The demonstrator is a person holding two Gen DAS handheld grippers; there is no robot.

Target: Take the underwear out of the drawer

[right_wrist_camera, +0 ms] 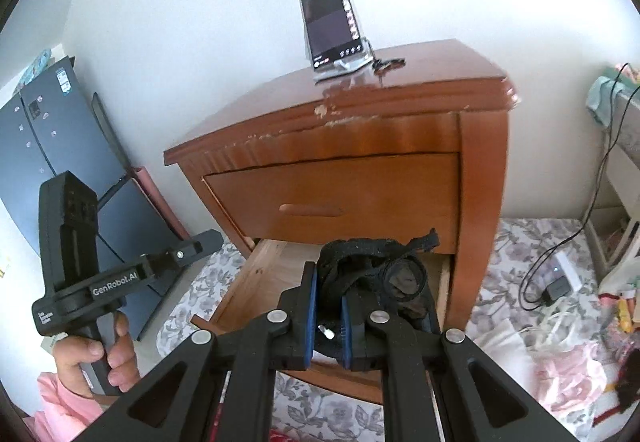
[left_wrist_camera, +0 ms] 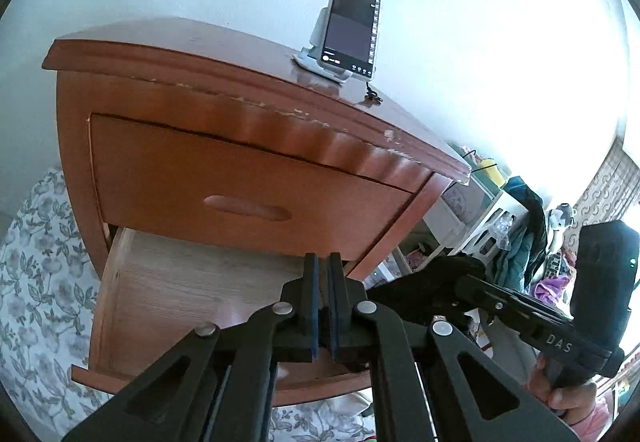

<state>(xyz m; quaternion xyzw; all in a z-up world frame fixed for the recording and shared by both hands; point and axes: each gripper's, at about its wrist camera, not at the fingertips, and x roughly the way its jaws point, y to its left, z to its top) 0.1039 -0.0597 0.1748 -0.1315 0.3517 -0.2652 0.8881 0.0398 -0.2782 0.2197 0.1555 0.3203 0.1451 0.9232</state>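
Bedroom, nightstand drawer (right_wrist_camera: 256,282) open below my fingers. Right fingers (right_wrist_camera: 329,306) pinching black underwear (right_wrist_camera: 360,262), left fingers (left_wrist_camera: 324,302) pressed together, empty. Removal step; next, carry clear.

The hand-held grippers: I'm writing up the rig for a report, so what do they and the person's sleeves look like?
Both are matte black. The left hand-held gripper and right hand-held gripper have flat fingers with blue pads, angular link arms with triangular cut-outs, and round silver pivot pins. Each has a boxy black block above a pistol-style handle; white lettering reads "GenRobot.AI" on the left and "DAS" on the right. Both sleeves are pink.
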